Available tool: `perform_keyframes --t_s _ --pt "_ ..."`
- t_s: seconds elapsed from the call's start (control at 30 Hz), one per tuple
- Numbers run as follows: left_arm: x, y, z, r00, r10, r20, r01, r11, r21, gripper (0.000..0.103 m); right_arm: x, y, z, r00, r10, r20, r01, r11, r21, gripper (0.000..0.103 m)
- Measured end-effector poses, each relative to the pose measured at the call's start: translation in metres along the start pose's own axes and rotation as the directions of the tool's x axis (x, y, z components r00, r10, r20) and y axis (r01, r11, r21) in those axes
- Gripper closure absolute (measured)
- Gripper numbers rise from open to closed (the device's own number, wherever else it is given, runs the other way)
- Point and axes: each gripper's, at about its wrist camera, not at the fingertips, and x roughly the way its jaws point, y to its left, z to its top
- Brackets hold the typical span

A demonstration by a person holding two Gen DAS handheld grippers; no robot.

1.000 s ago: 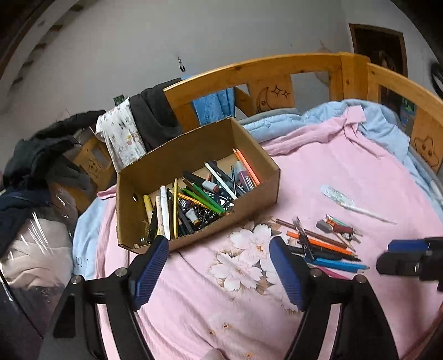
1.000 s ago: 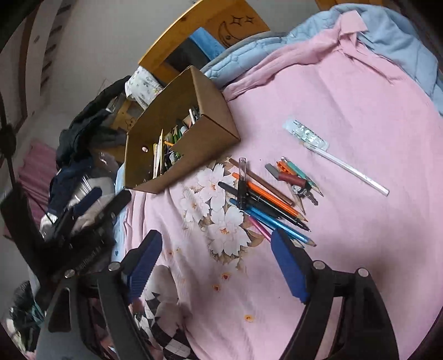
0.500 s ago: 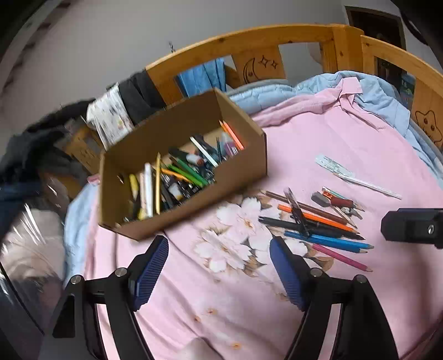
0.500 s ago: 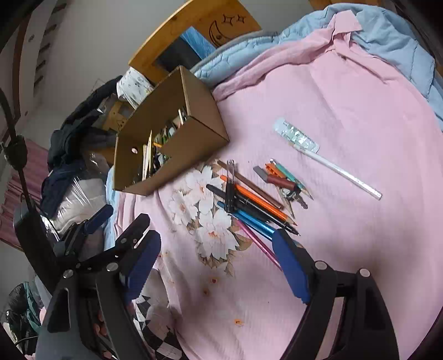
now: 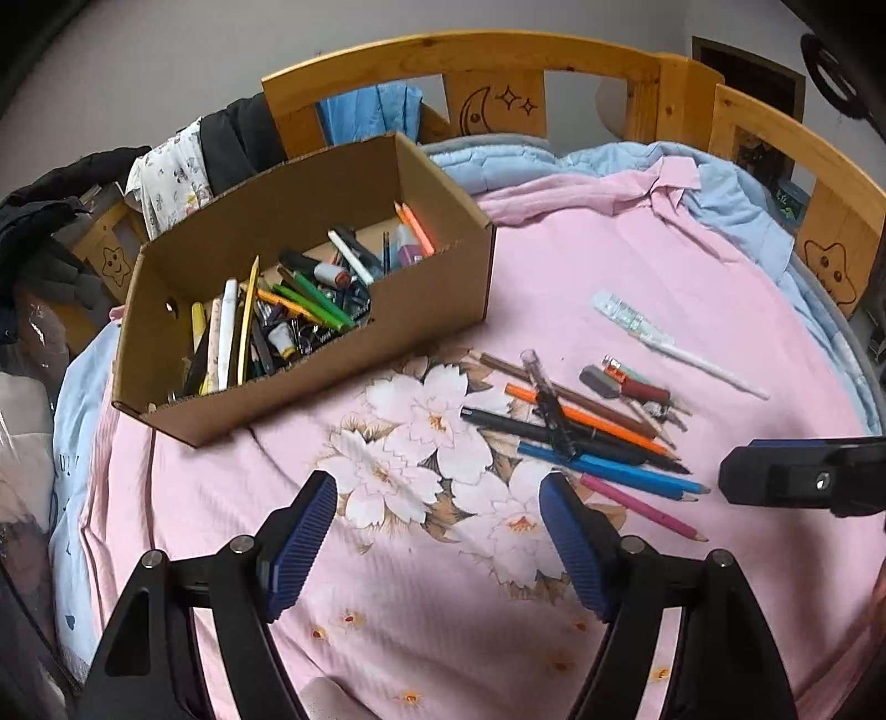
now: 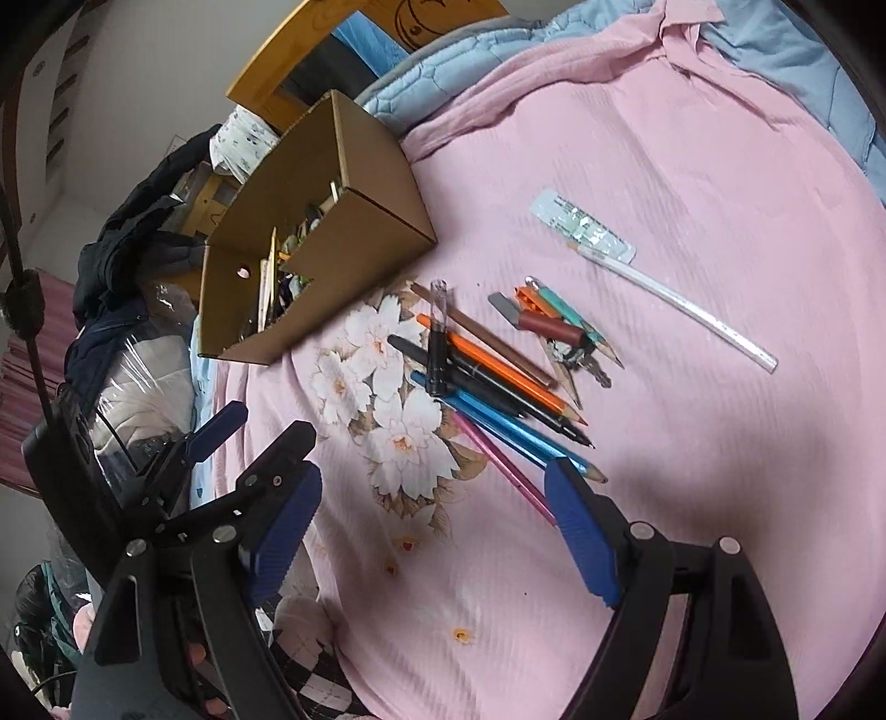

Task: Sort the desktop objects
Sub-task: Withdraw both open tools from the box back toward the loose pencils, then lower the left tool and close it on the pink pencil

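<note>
A brown cardboard box point(image 5: 437, 288) holding several pens and pencils sits on the pink bedspread; it also shows in the right wrist view point(image 6: 382, 232). A loose pile of pencils and pens point(image 5: 581, 432) lies to its right, also in the right wrist view point(image 6: 498, 376). A white pen with a clear wrapper point(image 5: 675, 343) lies further right, also in the right wrist view point(image 6: 664, 288). My left gripper point(image 5: 437, 531) is open and empty, above the flower print short of the pile. My right gripper point(image 6: 432, 531) is open and empty, its right finger near the pink pencil point(image 6: 504, 471).
A wooden bed rail point(image 5: 470, 50) curves round the back. Clothes point(image 5: 183, 160) hang over it at the left. A blue quilt point(image 5: 736, 188) lies at the far side. My right gripper shows at the right edge of the left wrist view point(image 5: 803, 482).
Both grippers have moved right and forward toward the pencil pile, which now sits larger and nearer the middle of each view. Both stay open.
</note>
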Motion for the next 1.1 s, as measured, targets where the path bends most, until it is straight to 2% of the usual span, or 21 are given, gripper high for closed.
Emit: perform_keyframes --t_s 0.1,0.27,0.53,0.77,1.1 --pt "0.007 0.001 -0.004 1.000 -0.010 -0.023 0.009 1.000 -0.007 0.025 0.003 0.000 0.000 1.000 -0.005 -0.011 0.005 1.000 -0.002 0.019" --pt "0.010 0.003 -0.003 0.992 -0.114 -0.054 0.112 0.993 -0.032 0.025 0.007 -0.003 0.000 0.999 -0.023 -0.031 0.023 1.000 0.009 0.019" --pt "0.014 0.003 -0.003 0.988 -0.139 -0.073 0.137 0.990 -0.033 0.025 0.014 -0.010 -0.002 0.997 -0.036 -0.070 0.039 0.998 0.039 0.019" --pt "0.014 -0.003 -0.005 0.983 -0.167 -0.075 0.168 0.986 0.007 0.025 0.011 -0.015 -0.001 0.998 0.018 -0.062 -0.013 0.997 0.080 0.019" --pt "0.017 -0.014 -0.009 0.976 -0.199 -0.090 0.204 0.978 0.039 0.025 0.021 -0.029 -0.002 0.988 0.105 -0.113 -0.082 0.978 0.190 0.019"
